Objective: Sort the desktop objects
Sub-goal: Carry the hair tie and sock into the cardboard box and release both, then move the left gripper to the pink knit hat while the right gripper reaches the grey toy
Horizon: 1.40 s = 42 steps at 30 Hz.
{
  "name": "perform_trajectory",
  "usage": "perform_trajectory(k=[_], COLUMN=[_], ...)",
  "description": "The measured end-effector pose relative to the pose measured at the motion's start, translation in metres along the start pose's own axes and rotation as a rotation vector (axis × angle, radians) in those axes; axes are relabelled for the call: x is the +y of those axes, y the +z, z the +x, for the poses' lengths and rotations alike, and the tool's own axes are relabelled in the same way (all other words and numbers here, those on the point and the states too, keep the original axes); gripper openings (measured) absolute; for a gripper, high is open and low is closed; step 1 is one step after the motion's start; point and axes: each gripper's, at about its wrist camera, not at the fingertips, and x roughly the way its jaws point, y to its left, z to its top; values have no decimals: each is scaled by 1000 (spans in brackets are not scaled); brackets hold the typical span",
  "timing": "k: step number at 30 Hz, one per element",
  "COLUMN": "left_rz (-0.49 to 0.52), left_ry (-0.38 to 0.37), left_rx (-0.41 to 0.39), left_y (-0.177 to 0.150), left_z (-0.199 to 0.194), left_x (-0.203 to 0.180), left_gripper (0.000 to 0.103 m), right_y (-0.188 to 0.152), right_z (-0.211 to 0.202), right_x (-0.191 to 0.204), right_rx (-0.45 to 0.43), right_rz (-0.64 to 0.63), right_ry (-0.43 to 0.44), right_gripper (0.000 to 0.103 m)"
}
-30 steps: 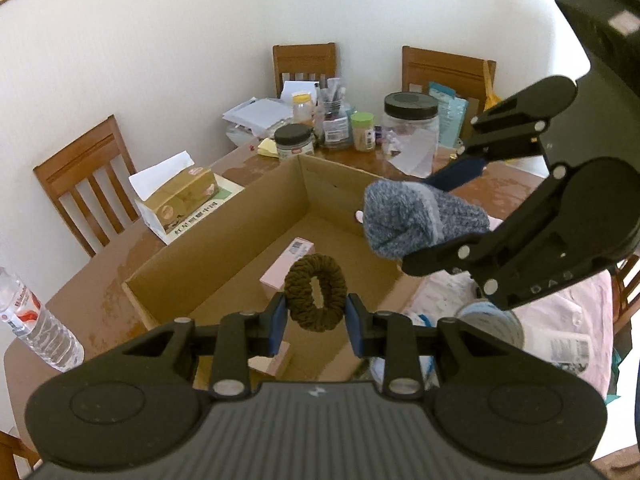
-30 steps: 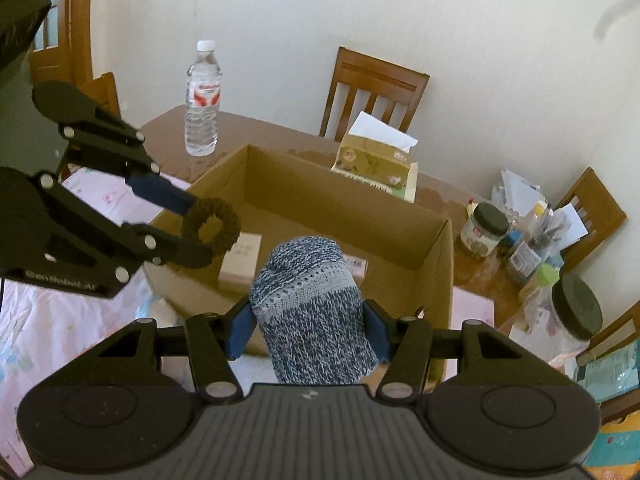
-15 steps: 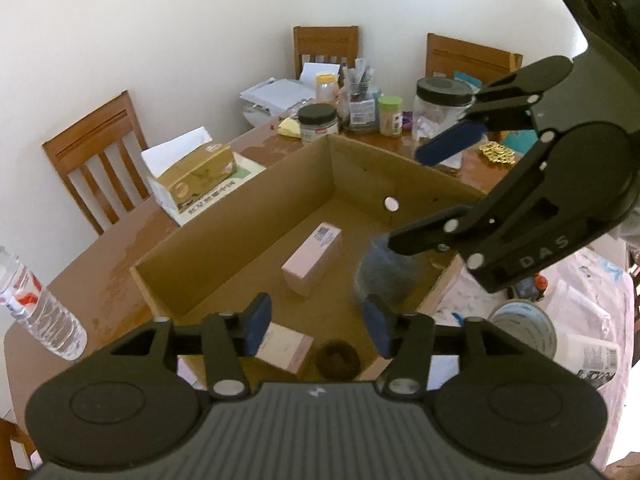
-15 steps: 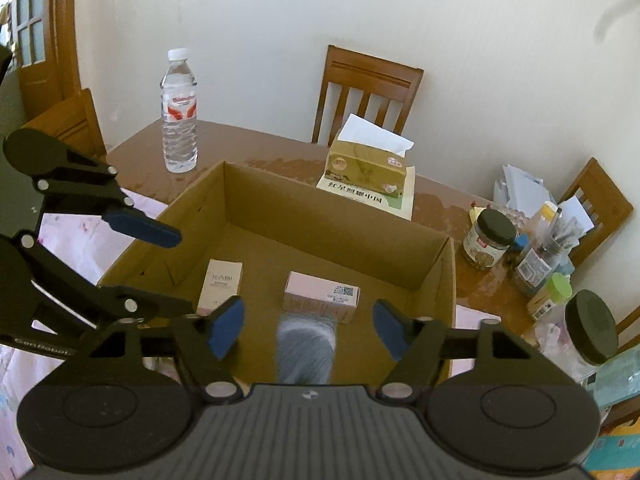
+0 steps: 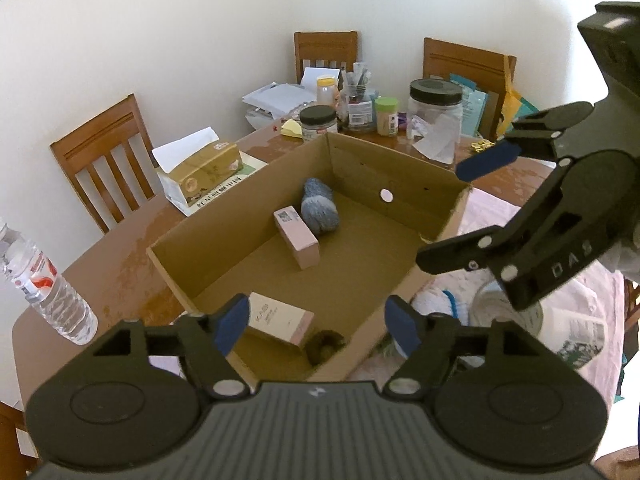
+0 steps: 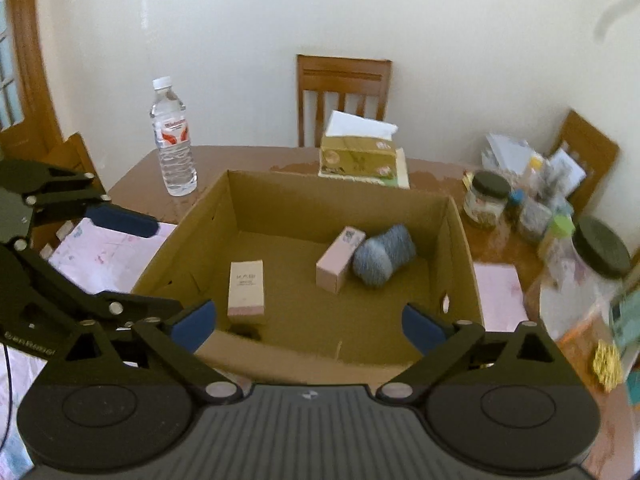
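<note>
Both claws over the cardboard box [image 5: 420, 216], jaws opening, nothing between them. Left claw [image 5: 316, 326] above brown scrunchie [image 5: 326, 344] at near wall; right claw [image 6: 310, 324] short of blue-grey sock [image 6: 382, 254] beside pink carton [image 6: 340, 260].

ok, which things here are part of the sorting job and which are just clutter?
Job:
- cardboard box
- grey sock, in box
- brown scrunchie, in box
- two pink cartons, in box
- left gripper and right gripper, both opening, nothing between the jaws

Clutter:
- water bottle
- tissue box
- jars
- chairs
</note>
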Motion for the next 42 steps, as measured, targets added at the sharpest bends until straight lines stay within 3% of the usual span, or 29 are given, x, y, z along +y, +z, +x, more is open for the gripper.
perform_trajectory(k=[8, 24, 42], left_rz=[16, 96, 245], left_ry=[-34, -147, -282], left_rx=[-3, 26, 151], left_y=[-23, -72, -118], left_z=[-23, -46, 3], left_x=[-11, -27, -24], left_gripper=[84, 89, 90], right_y=[-28, -91, -156], right_z=[-22, -64, -72], right_x=[11, 62, 85], right_rx=[7, 5, 59], right_rz=[149, 257, 444], right_ry=[-71, -179, -258], right_gripper=[103, 103, 103])
